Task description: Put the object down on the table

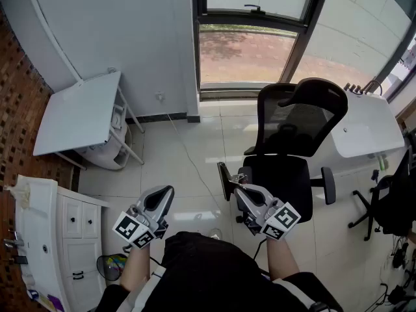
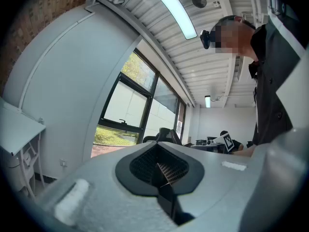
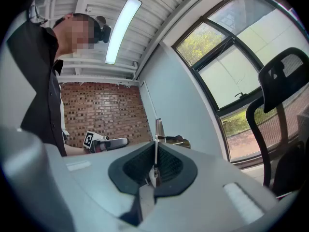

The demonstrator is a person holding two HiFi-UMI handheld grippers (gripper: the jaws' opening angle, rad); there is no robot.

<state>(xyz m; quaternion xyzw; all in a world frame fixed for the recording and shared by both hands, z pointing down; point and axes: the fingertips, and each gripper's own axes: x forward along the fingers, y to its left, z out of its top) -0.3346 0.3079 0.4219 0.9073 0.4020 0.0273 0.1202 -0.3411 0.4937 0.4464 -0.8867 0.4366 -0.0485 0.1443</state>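
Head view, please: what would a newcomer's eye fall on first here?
Two grippers are held out level in the foreground. The left gripper is shut and empty, and the right gripper is shut on a thin flat piece. Just beyond them a black chair stands before the window, and a white table sits against the left wall.

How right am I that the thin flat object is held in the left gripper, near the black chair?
Wrong gripper: the thin flat object is held in the right gripper, near the black chair. The right gripper view shows it clamped between the jaws.
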